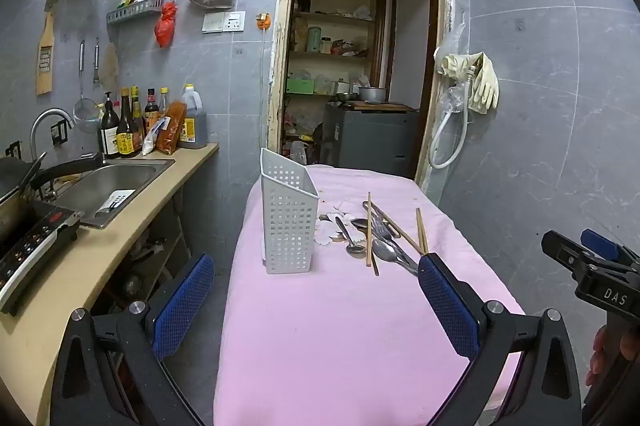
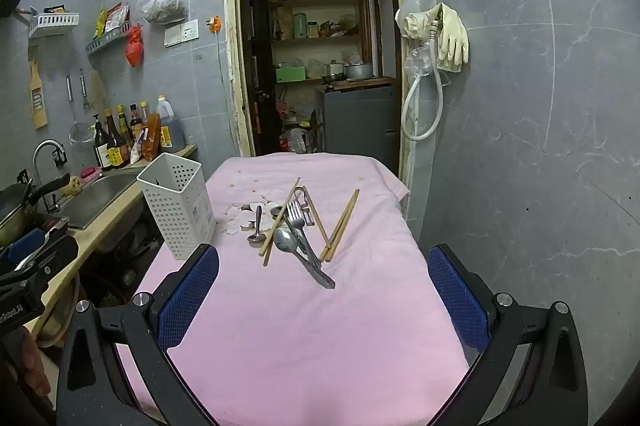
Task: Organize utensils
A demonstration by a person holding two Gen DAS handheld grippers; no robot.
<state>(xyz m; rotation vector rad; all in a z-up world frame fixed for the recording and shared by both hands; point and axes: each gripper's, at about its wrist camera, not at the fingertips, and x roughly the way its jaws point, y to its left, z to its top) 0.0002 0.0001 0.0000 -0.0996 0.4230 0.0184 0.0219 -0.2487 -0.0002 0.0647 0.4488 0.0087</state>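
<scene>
Both claws sit nearest the lens, each spread wide with nothing between its blue pads. Left gripper [image 1: 316, 290] frames the near end of the table; right gripper [image 2: 324, 282] does the same from its own view and also shows at 3 o'clock in the left view.

Pink cloth [image 2: 320, 326] covers the whole table and carries every task item.

White perforated holder [image 1: 289, 222] stands upright at the cloth's left edge, at 12 o'clock in the left view and 10 o'clock in the right view. Its inside is mostly hidden.

Utensil pile [image 2: 298, 230] lies just right of the holder, apart from it, near frame centre in the right view. It consists of:
- chopsticks [image 2: 341, 226], one pair crossed over the metal items, another pair lying at the pile's right side;
- a fork [image 2: 295, 214] on top of the heap;
- a large spoon [image 2: 285, 240] with its bowl toward the camera;
- a small spoon [image 2: 257, 226] at the left of the pile, touching a white flower pattern on the cloth.

Kitchen counter with sink [image 1: 108, 185] runs along 9 o'clock, bottles [image 1: 128, 129] behind it.
</scene>
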